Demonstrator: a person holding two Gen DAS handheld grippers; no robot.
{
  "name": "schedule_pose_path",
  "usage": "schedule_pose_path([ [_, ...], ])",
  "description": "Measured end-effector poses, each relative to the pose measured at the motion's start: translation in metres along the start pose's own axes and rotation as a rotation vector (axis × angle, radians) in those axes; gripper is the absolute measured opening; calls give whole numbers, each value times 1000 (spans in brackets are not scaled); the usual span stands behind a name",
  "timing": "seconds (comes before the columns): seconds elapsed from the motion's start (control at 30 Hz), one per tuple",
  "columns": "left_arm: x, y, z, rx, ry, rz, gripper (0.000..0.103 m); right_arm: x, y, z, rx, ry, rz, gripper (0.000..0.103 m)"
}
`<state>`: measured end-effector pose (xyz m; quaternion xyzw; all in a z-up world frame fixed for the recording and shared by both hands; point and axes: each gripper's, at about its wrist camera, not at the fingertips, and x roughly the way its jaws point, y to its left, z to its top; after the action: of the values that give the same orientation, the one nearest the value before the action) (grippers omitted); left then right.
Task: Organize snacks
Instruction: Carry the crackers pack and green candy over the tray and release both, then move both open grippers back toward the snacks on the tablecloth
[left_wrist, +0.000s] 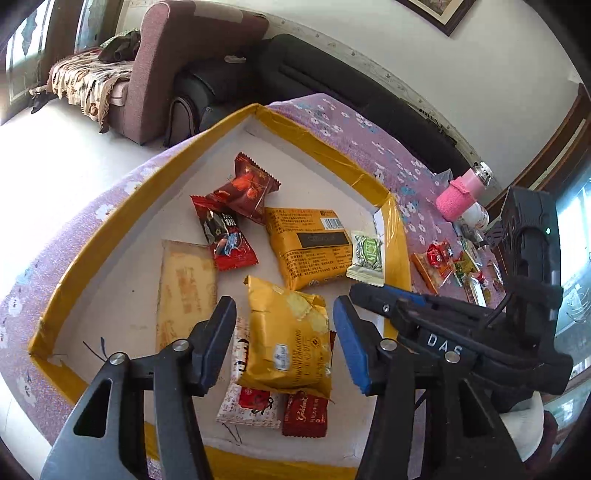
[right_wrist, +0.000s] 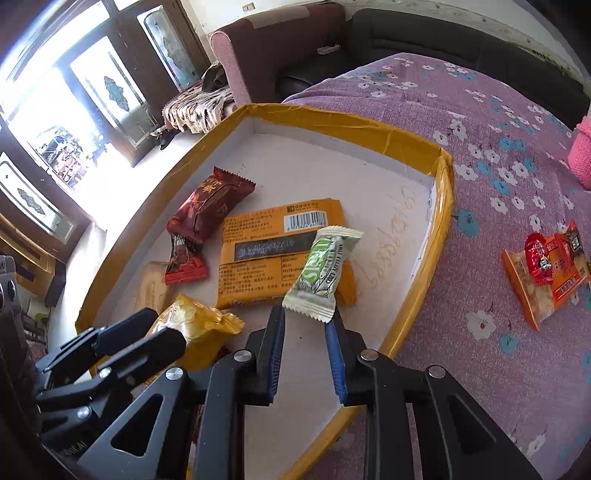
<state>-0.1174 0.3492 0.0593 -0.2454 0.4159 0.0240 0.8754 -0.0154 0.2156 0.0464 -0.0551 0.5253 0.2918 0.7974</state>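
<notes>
A shallow yellow-rimmed cardboard tray (left_wrist: 110, 218) (right_wrist: 441, 206) on a purple flowered cloth holds several snack packets. My left gripper (left_wrist: 284, 314) is open, its jaws either side of a crumpled yellow packet (left_wrist: 288, 332) that lies on other packets. My right gripper (right_wrist: 308, 321) is open just behind a green-and-white candy packet (right_wrist: 323, 273), which rests on a flat orange packet (right_wrist: 258, 254); the candy packet also shows in the left wrist view (left_wrist: 365, 254). Two dark red packets (left_wrist: 240, 210) lie farther in.
Loose snacks (left_wrist: 454, 269) (right_wrist: 546, 269) lie on the cloth (right_wrist: 480, 155) right of the tray. A pink-sleeved bottle (left_wrist: 461, 192) stands beyond them. Sofas (left_wrist: 177, 59) stand behind the table.
</notes>
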Motion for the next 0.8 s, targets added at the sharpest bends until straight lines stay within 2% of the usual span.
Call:
schedule_pose_path([
  [0.17,-22,-3,0,-11,-56,34,66,-10,4,-15,4,34,67,29],
  [0.27,-34,-5,-4,-12,-89,41,66,-28,8,-25,0,6,79,33],
  [0.37,-42,-15,-9,23,-103,65,66,-50,9,-37,-2,-45,78,42],
  [0.43,-46,-25,-14,62,-121,99,66,-65,6,-47,8,-87,69,47],
  [0.67,-62,-66,-31,208,-230,289,67,-106,-25,-83,94,-209,96,53],
  [0.8,-66,-79,-36,239,-252,337,76,-121,-46,-97,142,-260,103,56],
])
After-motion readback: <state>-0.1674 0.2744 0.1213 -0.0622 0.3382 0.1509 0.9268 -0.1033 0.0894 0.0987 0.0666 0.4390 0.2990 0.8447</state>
